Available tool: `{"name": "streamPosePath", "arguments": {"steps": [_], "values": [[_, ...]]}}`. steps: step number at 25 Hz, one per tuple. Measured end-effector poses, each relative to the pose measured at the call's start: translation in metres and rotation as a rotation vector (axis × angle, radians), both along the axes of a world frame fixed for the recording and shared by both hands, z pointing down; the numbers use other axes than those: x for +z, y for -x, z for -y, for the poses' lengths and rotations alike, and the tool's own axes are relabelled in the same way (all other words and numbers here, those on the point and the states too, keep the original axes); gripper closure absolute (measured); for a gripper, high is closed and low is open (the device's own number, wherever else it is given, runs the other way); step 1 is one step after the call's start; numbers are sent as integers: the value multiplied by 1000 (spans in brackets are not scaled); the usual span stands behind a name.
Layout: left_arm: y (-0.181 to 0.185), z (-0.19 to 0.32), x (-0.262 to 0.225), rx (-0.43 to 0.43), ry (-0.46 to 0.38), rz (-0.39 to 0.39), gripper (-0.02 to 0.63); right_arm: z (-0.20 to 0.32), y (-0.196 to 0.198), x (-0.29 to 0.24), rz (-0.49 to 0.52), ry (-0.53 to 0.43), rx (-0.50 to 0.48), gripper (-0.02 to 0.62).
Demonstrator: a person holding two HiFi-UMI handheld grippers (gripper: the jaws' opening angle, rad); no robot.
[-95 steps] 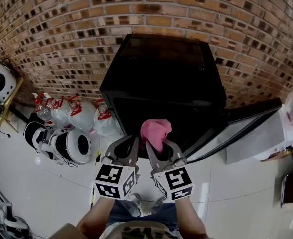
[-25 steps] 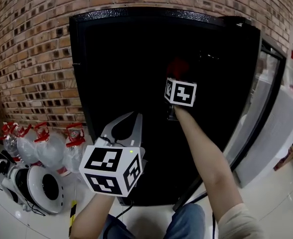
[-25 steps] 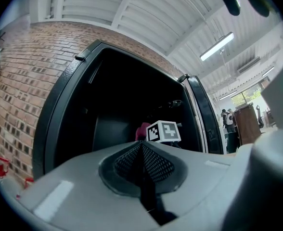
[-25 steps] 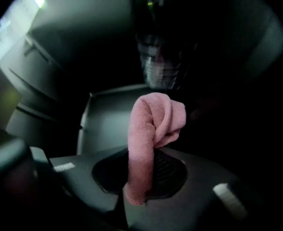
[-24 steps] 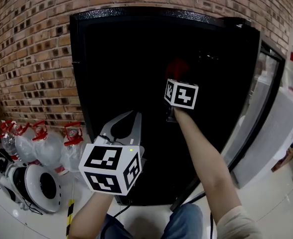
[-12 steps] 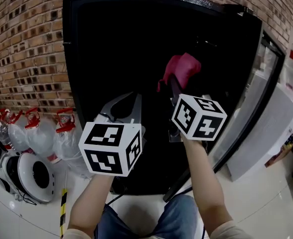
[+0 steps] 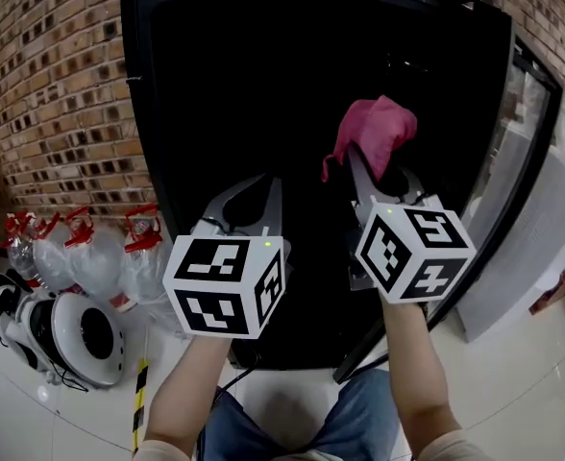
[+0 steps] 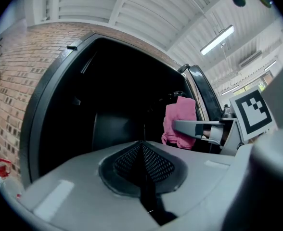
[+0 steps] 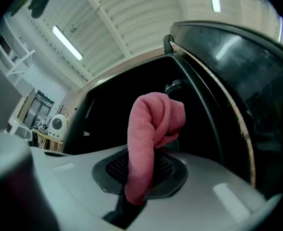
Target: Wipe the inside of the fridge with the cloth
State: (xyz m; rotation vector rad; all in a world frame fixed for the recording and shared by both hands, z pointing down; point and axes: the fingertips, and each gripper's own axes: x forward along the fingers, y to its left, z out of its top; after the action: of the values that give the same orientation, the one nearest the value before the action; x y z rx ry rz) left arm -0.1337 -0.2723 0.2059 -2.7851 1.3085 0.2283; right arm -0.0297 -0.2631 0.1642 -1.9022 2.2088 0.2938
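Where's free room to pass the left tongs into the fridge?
The dark opening between the left wall of the fridge and the cloth in the right tongs looks bare. Crowded: floor at left, bagged bottles.

The fridge (image 7: 140, 113) opening lies wide and dark straight ahead of my left gripper (image 7: 256, 185) and my right gripper (image 7: 383, 166), which pinches the cloth (image 7: 379, 131). Its open door (image 7: 525, 133) walls off my right side. The brick wall (image 7: 52, 94) and the bottles (image 7: 95, 257) on the floor crowd my left.
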Motion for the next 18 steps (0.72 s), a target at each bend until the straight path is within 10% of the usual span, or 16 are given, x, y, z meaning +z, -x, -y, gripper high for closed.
{"name": "streamPosePath", "arguments": {"steps": [18], "values": [[108, -28, 21, -176, -2, 14, 591, 27, 191, 78, -97, 112, -514, 541]]}}
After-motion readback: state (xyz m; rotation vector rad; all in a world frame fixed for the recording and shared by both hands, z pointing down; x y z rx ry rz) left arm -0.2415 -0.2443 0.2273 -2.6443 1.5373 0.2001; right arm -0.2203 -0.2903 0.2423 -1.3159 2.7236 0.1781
